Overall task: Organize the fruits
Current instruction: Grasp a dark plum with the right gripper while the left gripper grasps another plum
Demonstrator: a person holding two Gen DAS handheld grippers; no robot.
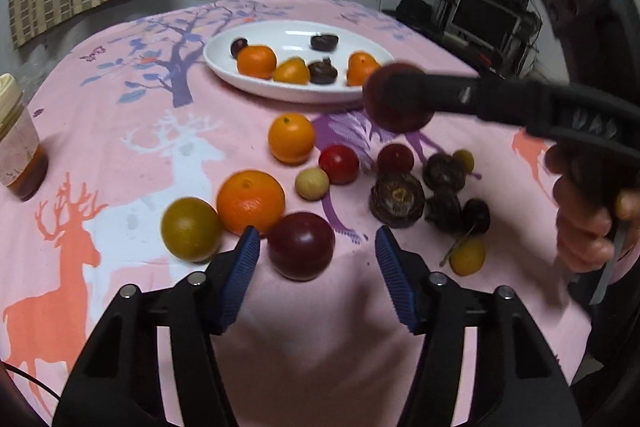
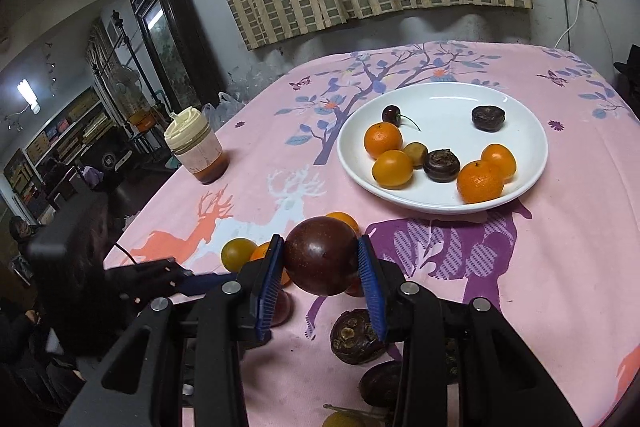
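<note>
My right gripper point(image 2: 321, 259) is shut on a dark red plum point(image 2: 320, 255) and holds it above the table, short of the white plate point(image 2: 520, 107); the held plum also shows in the left wrist view point(image 1: 394, 98). The plate point(image 1: 224, 47) holds oranges, a cherry and dark brown fruits. My left gripper point(image 1: 318, 247) is open, low over the table, with another dark plum point(image 1: 301, 245) between its blue pads. Loose oranges point(image 1: 251, 201), a yellow-green fruit point(image 1: 190, 229), red fruits point(image 1: 339, 163) and brown water chestnuts point(image 1: 396, 200) lie around it.
A jar with a cream lid point(image 2: 196, 147) stands at the table's left edge, also in the left wrist view point(image 1: 18, 147). The table has a pink deer-print cloth point(image 2: 560, 267). A curtain, shelves and a cabinet stand behind.
</note>
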